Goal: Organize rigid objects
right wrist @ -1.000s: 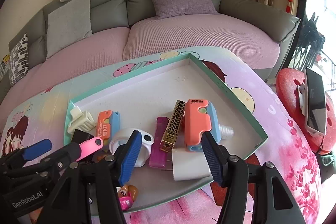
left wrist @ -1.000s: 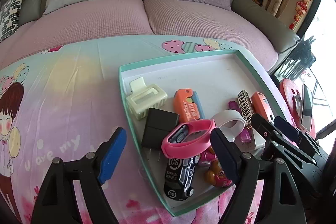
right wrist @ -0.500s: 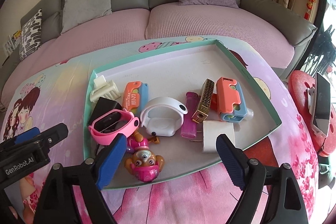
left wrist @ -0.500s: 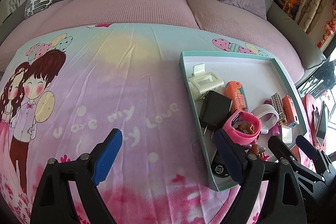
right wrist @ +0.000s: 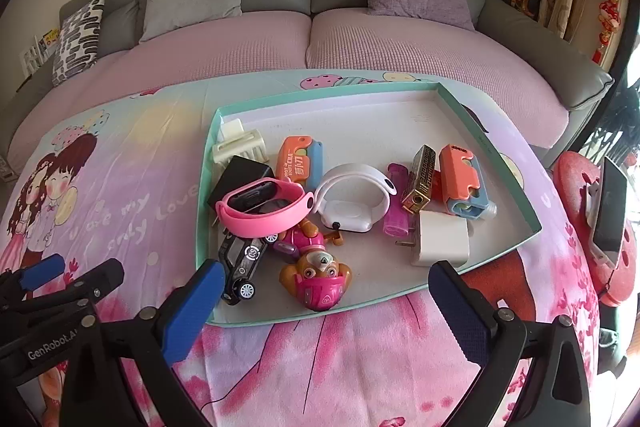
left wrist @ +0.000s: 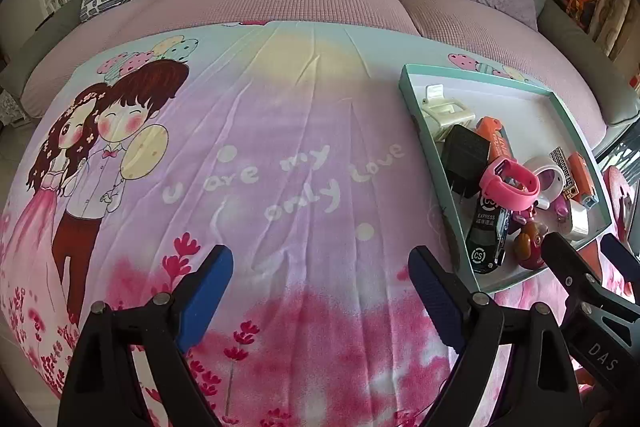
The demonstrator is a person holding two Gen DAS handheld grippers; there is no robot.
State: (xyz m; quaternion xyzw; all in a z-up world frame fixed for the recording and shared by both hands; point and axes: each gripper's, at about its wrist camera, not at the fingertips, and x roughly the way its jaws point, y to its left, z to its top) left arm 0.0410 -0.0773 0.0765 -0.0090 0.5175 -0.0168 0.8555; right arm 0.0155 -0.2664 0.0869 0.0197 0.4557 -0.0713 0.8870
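Right wrist view: right tool [right wrist: 324,291], just spreading wide and empty, hangs before the tray [right wrist: 496,155].

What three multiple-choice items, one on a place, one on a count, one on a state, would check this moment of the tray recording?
1. The pink wristband lies:
A. on the cloth
B. in the tray
C. on the sofa

2. Plug adapters in the tray:
A. one
B. two
C. four

3. The right gripper is:
A. open, empty
B. shut on the toy car
C. shut on the white wristband

Answers: 1 B, it rests on the tray's pile; 2 B, one black adapter, one white adapter; 3 A, its jaws have just been opening, nothing between them.
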